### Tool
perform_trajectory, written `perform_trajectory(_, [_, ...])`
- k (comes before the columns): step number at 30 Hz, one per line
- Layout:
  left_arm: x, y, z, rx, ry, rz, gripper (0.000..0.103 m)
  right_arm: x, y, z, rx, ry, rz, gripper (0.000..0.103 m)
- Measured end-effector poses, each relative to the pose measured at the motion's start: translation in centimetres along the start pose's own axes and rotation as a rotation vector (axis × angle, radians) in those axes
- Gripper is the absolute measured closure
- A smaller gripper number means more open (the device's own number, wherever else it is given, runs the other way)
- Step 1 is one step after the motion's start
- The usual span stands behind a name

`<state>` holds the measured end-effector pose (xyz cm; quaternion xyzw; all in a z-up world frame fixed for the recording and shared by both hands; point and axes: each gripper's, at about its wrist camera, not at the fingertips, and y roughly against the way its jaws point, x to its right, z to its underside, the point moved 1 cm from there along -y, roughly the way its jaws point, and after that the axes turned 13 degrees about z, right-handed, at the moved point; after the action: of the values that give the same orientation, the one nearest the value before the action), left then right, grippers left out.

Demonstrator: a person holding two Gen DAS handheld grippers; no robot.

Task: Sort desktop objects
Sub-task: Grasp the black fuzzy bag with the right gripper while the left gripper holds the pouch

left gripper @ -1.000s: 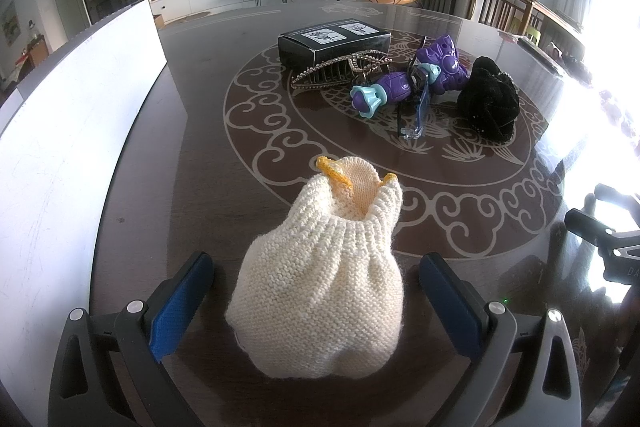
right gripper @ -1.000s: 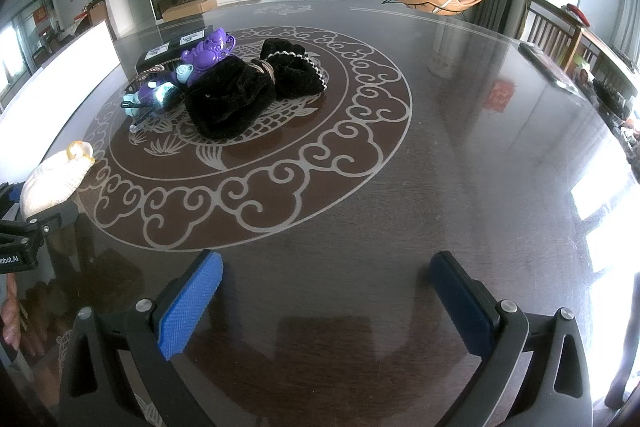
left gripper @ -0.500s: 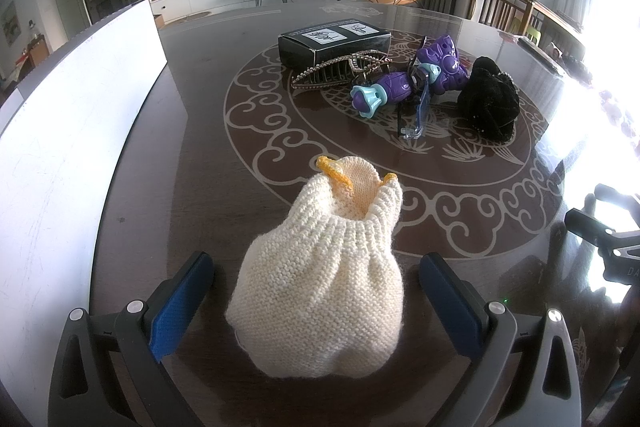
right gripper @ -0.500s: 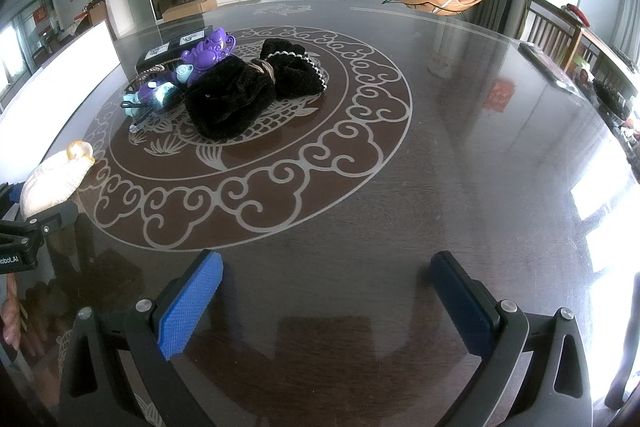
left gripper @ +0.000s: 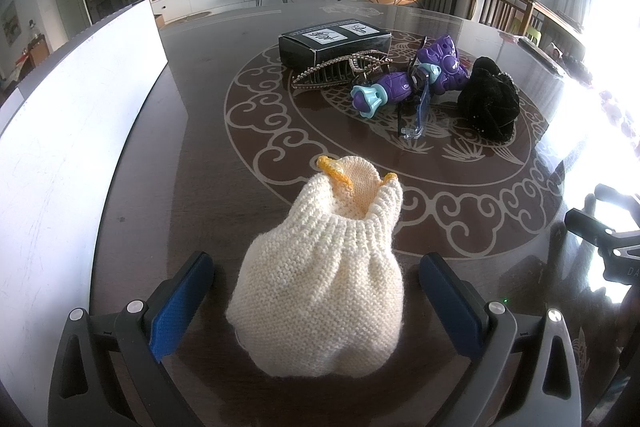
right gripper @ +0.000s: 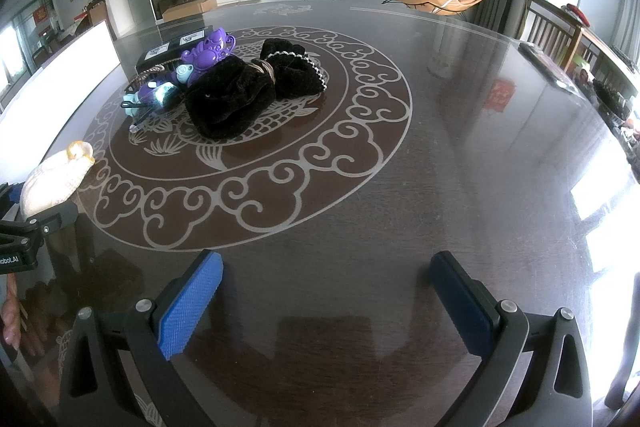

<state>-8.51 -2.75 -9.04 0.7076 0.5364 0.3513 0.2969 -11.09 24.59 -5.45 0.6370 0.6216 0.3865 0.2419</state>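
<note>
A cream knitted pouch [left gripper: 320, 283] lies on the dark table between the open fingers of my left gripper [left gripper: 316, 295], which do not touch it; it also shows at the left in the right wrist view [right gripper: 54, 175]. Farther back lie a black box [left gripper: 334, 41], a hair claw clip [left gripper: 336, 73], a purple toy [left gripper: 416, 77], a blue clip [left gripper: 418, 115] and a black furry item [left gripper: 488, 103]. My right gripper [right gripper: 326, 297] is open and empty above bare table, with the black furry item [right gripper: 236, 95] and purple toy [right gripper: 206, 55] far ahead to the left.
A white board [left gripper: 64, 131] stands along the table's left edge. The round table [right gripper: 460, 155] has a pale scroll pattern. Chairs [right gripper: 552, 31] stand at the far right edge. My right gripper's body shows at the right in the left wrist view [left gripper: 608, 243].
</note>
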Motion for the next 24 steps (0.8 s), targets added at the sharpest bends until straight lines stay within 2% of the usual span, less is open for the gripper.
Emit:
perform_trajectory(15, [0.0,0.0,0.0,0.000,0.000,0.000,0.000,0.1,0.0,-0.1,-0.001,-0.006,-0.004,0.000])
perform_trajectory(19, [0.0,-0.1,0.0,0.000,0.000,0.000,0.000,0.6,-0.1,-2.7,-0.012,-0.197,-0.204,0.000])
perform_trajectory(21, [0.0,0.0,0.0,0.000,0.000,0.000,0.000,0.4,-0.7,-5.4,-0.009,-0.302,-0.270,0.000])
perform_trajectory(24, [0.0,-0.1,0.0,0.000,0.000,0.000,0.000,-1.7,-3.7,-9.3,-0.070,-0.340,-0.305,0.000])
